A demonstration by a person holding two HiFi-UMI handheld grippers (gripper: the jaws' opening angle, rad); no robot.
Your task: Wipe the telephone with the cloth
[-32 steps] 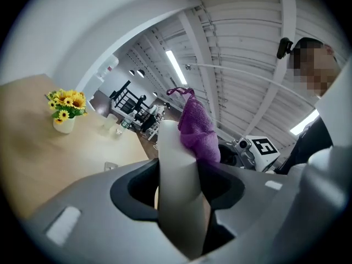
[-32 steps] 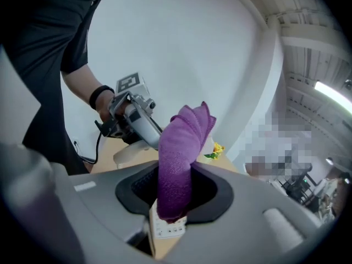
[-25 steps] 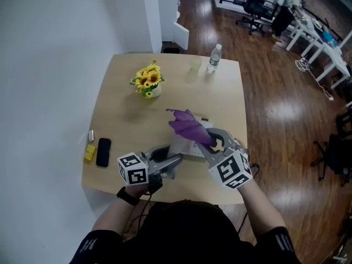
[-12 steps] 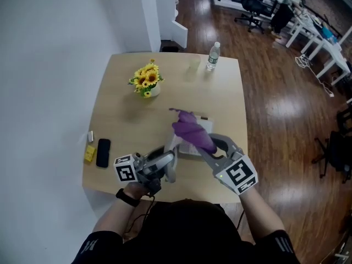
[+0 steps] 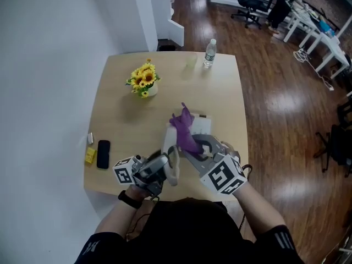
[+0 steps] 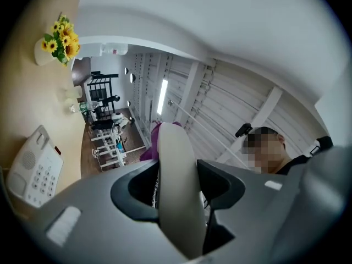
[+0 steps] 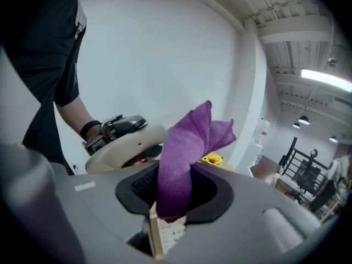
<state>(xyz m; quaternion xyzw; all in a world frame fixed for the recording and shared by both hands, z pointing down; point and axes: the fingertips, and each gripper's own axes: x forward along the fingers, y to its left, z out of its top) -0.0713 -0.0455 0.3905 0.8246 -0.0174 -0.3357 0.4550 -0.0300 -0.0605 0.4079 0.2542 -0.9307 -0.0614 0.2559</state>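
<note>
My left gripper (image 5: 165, 166) is shut on the white telephone handset (image 5: 170, 157), which stands nearly upright above the table's front edge. In the left gripper view the handset (image 6: 177, 191) fills the gap between the jaws. The telephone base (image 5: 202, 126) lies behind it, and its keypad (image 6: 34, 172) shows low at the left. My right gripper (image 5: 192, 149) is shut on the purple cloth (image 5: 184, 130), which sticks up right beside the handset. In the right gripper view the cloth (image 7: 186, 158) rises out of the jaws, with the handset (image 7: 125, 145) just to its left.
On the wooden table (image 5: 115, 114) stand a pot of yellow flowers (image 5: 144, 81) at the back left and a water bottle (image 5: 209, 53) and a clear cup (image 5: 191, 62) at the far edge. A black phone (image 5: 103, 153) and a yellow item (image 5: 89, 154) lie at the left edge.
The left gripper has tipped the handset up from lying low to nearly upright. The right gripper has carried the cloth left and closer, up against the handset.
</note>
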